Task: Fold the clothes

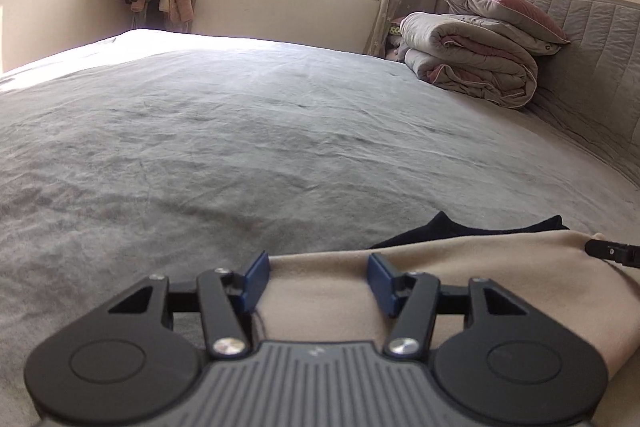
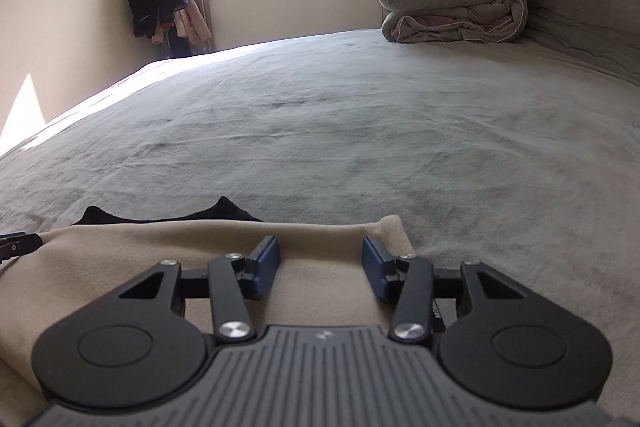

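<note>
Already both sets of jaws stand spread over the beige garment (image 1: 340,291), pinching nothing. Risk: the left gripper (image 1: 318,281) or right gripper (image 2: 320,267) closes on one layer only, and the fold slides apart. Cloth lies flat beneath the fingers, soft and fleecy; a dark garment (image 2: 224,213) peeks beyond, possibly underneath.

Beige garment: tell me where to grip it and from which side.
Grip the beige garment along its far folded edge, one gripper near each end. Come in low from the near side, since the cloth lies flat on the bed and both grippers, left and right, already straddle that edge, open.
</note>
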`<state>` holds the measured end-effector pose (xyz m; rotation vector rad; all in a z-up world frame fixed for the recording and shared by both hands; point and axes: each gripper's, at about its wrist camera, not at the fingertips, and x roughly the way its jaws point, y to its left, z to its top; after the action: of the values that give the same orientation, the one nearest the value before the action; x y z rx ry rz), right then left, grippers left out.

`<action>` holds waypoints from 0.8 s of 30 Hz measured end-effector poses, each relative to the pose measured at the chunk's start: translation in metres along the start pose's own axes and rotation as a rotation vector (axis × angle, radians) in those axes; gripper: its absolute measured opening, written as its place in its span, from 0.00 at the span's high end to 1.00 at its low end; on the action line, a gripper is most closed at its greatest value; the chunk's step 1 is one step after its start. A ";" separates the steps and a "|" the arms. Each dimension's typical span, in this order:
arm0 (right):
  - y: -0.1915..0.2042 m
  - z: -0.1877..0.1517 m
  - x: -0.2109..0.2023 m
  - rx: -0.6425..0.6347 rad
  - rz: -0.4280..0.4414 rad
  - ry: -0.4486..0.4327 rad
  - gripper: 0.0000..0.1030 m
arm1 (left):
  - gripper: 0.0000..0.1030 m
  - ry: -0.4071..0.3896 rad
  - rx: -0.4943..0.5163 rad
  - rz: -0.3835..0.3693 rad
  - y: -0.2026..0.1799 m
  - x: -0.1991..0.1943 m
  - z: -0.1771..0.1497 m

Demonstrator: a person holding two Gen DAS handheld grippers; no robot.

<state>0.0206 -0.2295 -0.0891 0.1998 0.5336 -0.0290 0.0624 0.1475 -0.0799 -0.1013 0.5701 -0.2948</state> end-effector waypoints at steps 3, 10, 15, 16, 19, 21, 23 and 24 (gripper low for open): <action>0.003 -0.001 -0.005 0.005 -0.005 -0.008 0.64 | 0.41 0.006 -0.038 0.039 0.005 -0.002 0.001; 0.032 0.000 -0.028 -0.095 -0.051 -0.070 0.40 | 0.40 -0.049 -0.172 0.038 0.023 -0.037 0.004; 0.043 0.002 -0.041 -0.107 -0.037 -0.092 0.38 | 0.38 -0.114 -0.182 0.008 0.022 -0.064 0.005; 0.045 0.002 -0.042 -0.101 -0.034 -0.092 0.37 | 0.37 -0.122 -0.179 -0.005 0.020 -0.067 0.004; 0.053 0.000 -0.043 -0.108 -0.014 -0.090 0.36 | 0.34 -0.131 -0.165 -0.071 0.014 -0.070 0.003; 0.060 -0.003 -0.041 -0.129 0.002 -0.081 0.33 | 0.30 -0.117 -0.164 -0.111 0.009 -0.067 0.001; 0.065 -0.007 -0.038 -0.157 0.011 -0.057 0.30 | 0.29 -0.077 -0.162 -0.122 0.004 -0.062 -0.001; 0.066 -0.009 -0.034 -0.168 0.011 -0.039 0.30 | 0.29 -0.056 -0.161 -0.125 0.001 -0.059 -0.002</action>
<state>-0.0086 -0.1641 -0.0674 0.0381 0.4937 0.0231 0.0146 0.1665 -0.0518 -0.3008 0.5324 -0.3656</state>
